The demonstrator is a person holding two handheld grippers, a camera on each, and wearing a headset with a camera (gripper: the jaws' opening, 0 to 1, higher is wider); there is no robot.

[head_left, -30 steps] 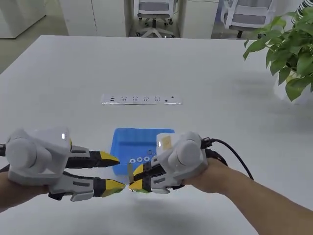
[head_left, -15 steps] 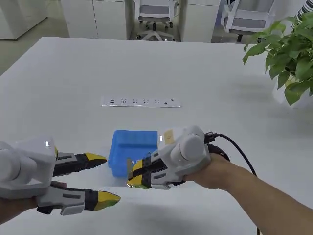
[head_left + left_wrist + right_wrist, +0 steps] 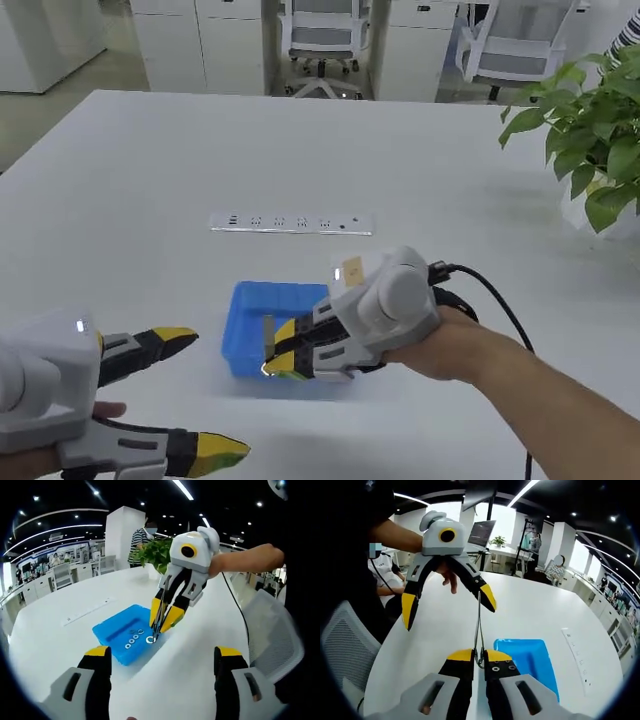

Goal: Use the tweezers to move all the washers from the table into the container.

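My right gripper [image 3: 285, 358] is shut on thin metal tweezers [image 3: 479, 622], which point down at the near edge of the blue container [image 3: 258, 305]. In the left gripper view the tweezers' tips [image 3: 153, 636] pinch a washer [image 3: 149, 640] over the container's [image 3: 112, 630] near corner. Several more washers [image 3: 133, 638] lie in a row inside it. My left gripper [image 3: 200, 400] hangs open and empty at the lower left, apart from the container. In the right gripper view the left gripper [image 3: 447, 602] faces me, its jaws spread wide.
A white power strip [image 3: 290, 223] lies beyond the container. A potted plant [image 3: 590, 130] stands at the table's right edge. The right gripper's black cable [image 3: 495, 300] trails to the right. Office chairs [image 3: 325, 40] stand behind the far edge.
My left gripper has drawn back toward the lower left, away from the container. The right gripper with the tweezers has stayed at the container's near edge.
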